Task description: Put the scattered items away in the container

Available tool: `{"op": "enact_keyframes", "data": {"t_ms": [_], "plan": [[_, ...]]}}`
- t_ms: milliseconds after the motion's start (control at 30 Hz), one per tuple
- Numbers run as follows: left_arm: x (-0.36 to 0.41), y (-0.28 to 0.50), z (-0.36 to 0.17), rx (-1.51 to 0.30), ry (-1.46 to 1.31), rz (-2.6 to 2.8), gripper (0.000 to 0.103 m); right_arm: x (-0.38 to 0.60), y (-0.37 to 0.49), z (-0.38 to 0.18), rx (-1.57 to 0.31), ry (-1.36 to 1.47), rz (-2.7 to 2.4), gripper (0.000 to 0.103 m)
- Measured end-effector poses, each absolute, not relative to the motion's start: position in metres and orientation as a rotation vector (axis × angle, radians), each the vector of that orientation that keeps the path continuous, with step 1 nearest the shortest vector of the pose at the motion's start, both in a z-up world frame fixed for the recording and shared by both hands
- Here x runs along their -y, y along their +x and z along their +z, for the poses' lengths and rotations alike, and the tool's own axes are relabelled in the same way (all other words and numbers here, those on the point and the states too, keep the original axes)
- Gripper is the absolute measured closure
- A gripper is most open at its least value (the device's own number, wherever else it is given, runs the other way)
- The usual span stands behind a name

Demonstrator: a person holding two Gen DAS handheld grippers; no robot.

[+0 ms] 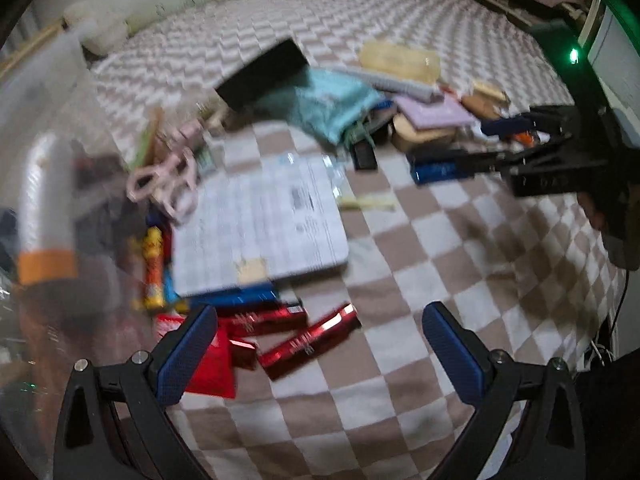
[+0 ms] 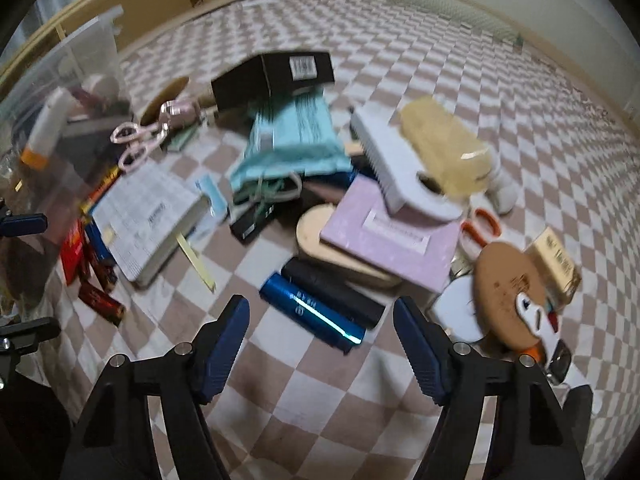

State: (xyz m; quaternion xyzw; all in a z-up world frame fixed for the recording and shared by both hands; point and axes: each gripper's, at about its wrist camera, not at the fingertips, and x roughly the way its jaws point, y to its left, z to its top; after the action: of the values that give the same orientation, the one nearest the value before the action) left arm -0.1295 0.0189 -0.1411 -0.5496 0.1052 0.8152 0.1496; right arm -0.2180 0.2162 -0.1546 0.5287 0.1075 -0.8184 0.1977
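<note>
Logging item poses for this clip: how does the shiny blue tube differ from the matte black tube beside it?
The shiny blue tube is glossy with printed marks; the matte black tube is dull and plain. The blue one lies nearer the open right gripper; the black one lies behind it. Both lie flat, side by side, on the checkered blanket.

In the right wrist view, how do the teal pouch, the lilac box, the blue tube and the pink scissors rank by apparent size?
Largest to smallest:
1. lilac box and teal pouch, too alike to separate
2. blue tube, though it is nearest the camera
3. pink scissors
</note>
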Motion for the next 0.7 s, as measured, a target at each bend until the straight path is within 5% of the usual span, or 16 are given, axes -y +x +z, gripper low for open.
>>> {"op": "enact_keyframes", "data": {"t_ms": [700], "plan": [[-0.016,-0.114,-0.199,-0.346,-1.687,2.162,0.001,-0.210,-0.215,-0.170,-0.188,1.561,-2.218,0.028]]}}
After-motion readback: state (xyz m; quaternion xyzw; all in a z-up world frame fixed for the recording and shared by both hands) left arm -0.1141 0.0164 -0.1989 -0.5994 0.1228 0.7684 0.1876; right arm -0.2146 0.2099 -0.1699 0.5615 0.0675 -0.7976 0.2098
